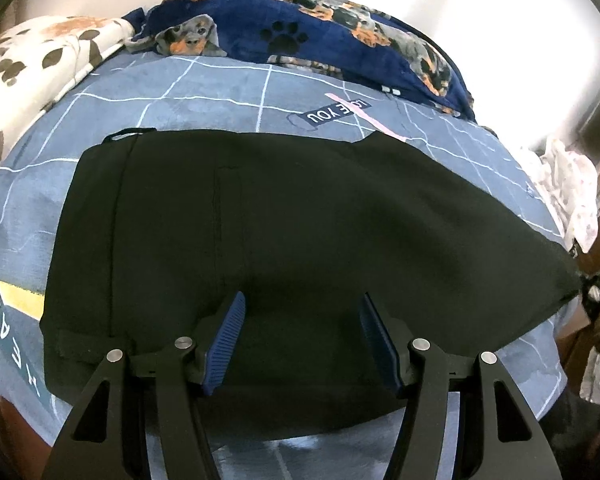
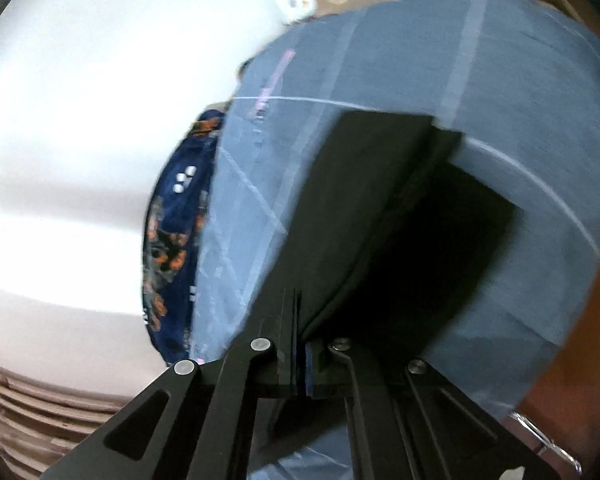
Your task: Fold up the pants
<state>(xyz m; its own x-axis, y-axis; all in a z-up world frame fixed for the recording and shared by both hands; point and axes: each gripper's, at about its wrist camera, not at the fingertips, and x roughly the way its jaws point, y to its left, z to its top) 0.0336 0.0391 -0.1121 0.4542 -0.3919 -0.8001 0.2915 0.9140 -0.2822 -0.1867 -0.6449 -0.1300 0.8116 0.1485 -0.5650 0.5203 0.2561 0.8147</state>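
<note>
Left gripper [image 1: 302,332] hangs low over a pair of black pants [image 1: 284,232], its two blue ribbed pads [image 1: 228,344] spread wide apart and holding nothing. In this left wrist view the pants lie flat across a blue-grey bedsheet [image 1: 204,92] with thin white grid lines, waistband at the left and the legs running off to the right. They look already folded lengthwise, one leg stacked on the other, though the cloth is so dark that the layers are hard to separate. A navy blanket [image 1: 300,20] printed with dogs and paw marks is bunched along the far side of the bed, and a cream blanket [image 1: 40,52] with brown paw prints sits at the far left.

From the right wrist view, which is blurred, the right gripper [image 2: 302,344] is pinched tight on an edge of the pants [image 2: 360,208]. The held layer rises off the sheet [image 2: 520,80], with more black fabric lying flat beneath it.

Judging by this, the lengthwise fold is done. What remains is carrying the gripped leg end across toward the waistband, then flattening the stack.
</note>
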